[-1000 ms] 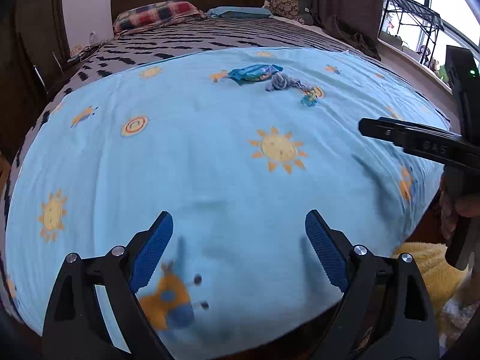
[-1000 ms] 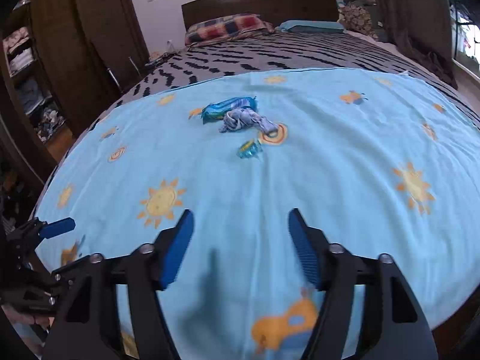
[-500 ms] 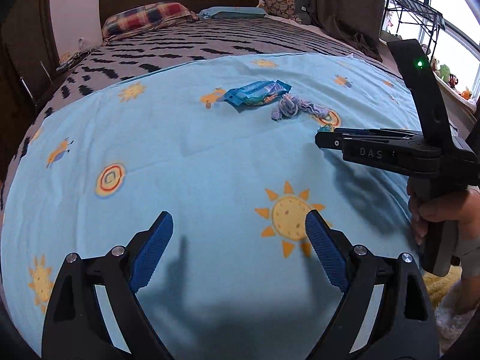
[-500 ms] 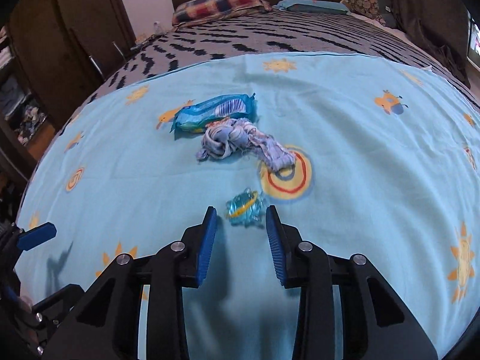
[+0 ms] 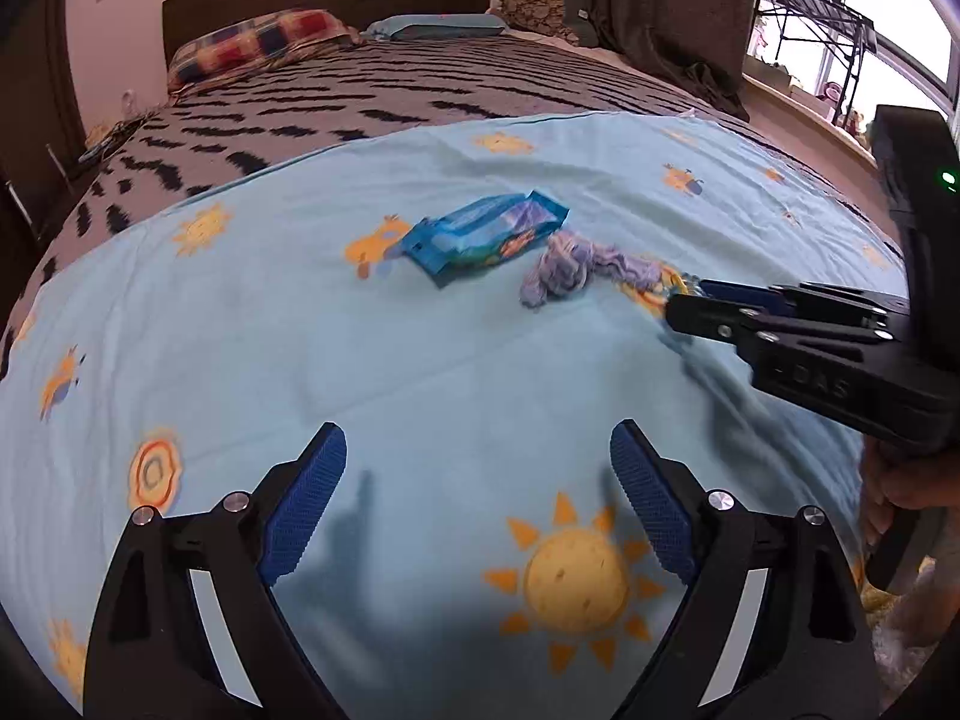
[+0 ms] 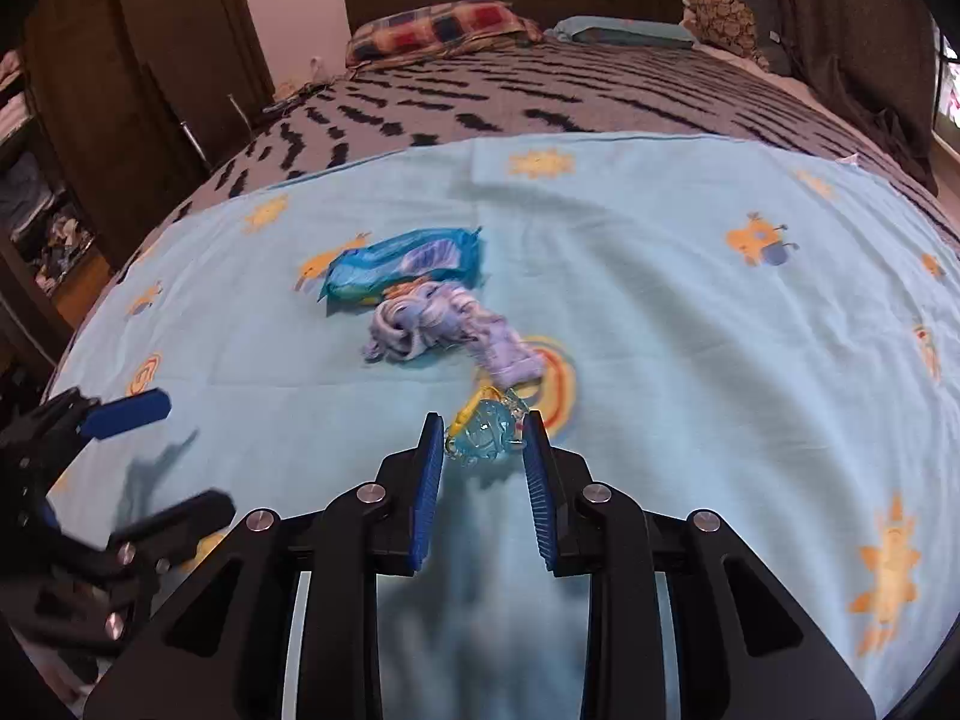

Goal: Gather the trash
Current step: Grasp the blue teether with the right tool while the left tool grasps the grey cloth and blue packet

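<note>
My right tool (image 6: 483, 441) has closed in from wide apart to bracket the crumpled teal wrapper (image 6: 485, 435) on the blue sheet (image 6: 690, 312), pads just beside it, not yet clamped. Snack packet (image 6: 402, 267) and blue rag (image 6: 438, 324) lie at eleven o'clock. My left tool (image 5: 477, 492) hangs wide apart.

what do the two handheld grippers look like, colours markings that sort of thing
Both are matte black plastic. The left gripper and right gripper each have two angular arms with silver screw heads, white strips lower down, and ribbed blue pads on the fingers. From the left wrist view, the right one's side shows embossed letters, seemingly "DAS", and a small green light on its upright body. A bare hand grips its handle; no cables visible.
</note>
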A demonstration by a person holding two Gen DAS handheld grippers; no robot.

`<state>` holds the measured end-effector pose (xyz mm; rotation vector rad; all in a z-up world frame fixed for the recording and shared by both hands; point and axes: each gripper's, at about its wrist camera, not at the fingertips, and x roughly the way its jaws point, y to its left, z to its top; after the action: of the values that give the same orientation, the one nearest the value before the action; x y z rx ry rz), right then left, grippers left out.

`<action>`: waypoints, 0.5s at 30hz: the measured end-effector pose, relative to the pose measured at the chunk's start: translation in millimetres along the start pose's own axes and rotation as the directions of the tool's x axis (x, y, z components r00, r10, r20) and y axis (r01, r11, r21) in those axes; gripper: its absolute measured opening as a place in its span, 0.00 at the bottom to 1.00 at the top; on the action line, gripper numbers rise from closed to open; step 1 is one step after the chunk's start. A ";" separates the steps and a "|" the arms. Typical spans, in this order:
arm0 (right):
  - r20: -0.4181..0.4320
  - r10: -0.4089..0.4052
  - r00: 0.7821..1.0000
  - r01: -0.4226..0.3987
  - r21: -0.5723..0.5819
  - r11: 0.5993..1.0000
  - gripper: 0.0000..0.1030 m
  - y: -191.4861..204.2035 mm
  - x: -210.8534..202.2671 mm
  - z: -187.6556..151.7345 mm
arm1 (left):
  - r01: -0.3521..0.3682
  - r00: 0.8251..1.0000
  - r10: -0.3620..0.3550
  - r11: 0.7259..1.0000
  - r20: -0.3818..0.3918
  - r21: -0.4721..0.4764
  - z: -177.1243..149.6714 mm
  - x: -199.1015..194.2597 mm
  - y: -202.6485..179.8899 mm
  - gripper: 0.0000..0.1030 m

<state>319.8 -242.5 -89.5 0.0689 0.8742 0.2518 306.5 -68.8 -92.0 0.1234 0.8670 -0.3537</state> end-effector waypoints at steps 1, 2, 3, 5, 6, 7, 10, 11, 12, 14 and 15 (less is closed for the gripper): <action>0.005 -0.005 1.000 0.005 0.006 1.000 0.27 -6.2 -3.3 1.1 | 0.003 1.000 -0.003 1.000 0.004 0.008 4.7 3.0 -2.5 0.83; 0.007 -0.005 1.000 0.005 0.012 1.000 0.27 -10.9 -4.4 2.6 | 0.012 1.000 -0.012 1.000 0.006 0.020 11.4 8.3 -6.0 0.83; 0.010 -0.006 1.000 0.006 0.018 1.000 0.27 -16.2 -6.3 3.7 | 0.019 1.000 -0.019 0.999 0.005 0.028 16.8 13.2 -8.4 0.86; 0.013 -0.005 1.000 0.005 0.023 1.000 0.27 -23.1 -8.3 5.8 | 0.011 1.000 -0.012 0.999 0.015 0.043 28.6 22.4 -13.3 0.87; 0.015 -0.005 1.000 0.005 0.024 1.000 0.27 -25.7 -9.2 6.4 | 0.004 1.000 -0.005 0.998 0.022 0.056 34.2 26.1 -15.9 0.87; 0.016 -0.004 1.000 0.003 0.024 1.000 0.27 -28.5 -9.6 7.0 | -0.002 1.000 0.000 0.997 0.028 0.072 39.4 29.2 -18.3 0.87; 0.011 0.013 1.000 -0.014 0.032 0.999 0.27 -36.3 -9.2 6.5 | -0.032 0.999 0.028 0.993 0.033 0.116 57.6 46.2 -24.2 0.87; 0.009 0.019 1.000 -0.020 0.035 0.999 0.27 -38.5 -8.6 5.5 | -0.035 0.999 0.031 0.991 0.029 0.128 60.9 51.2 -25.0 0.87; 0.006 0.024 1.000 -0.024 0.035 0.999 0.27 -40.8 -7.7 4.5 | -0.039 0.999 0.036 0.989 0.022 0.146 64.6 57.2 -26.2 0.87; 0.001 0.025 1.000 -0.025 0.029 0.999 0.27 -43.7 -5.0 2.3 | -0.051 0.999 0.049 0.982 0.015 0.183 70.3 69.8 -28.1 0.87; -0.003 0.025 1.000 -0.025 0.027 0.999 0.27 -45.2 -2.8 1.2 | -0.052 0.999 0.051 0.979 0.011 0.198 72.7 75.9 -28.3 0.87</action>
<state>327.6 -286.9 -93.9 0.1042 0.8805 0.2633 394.1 -132.5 -102.1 0.3290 0.8196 -0.3915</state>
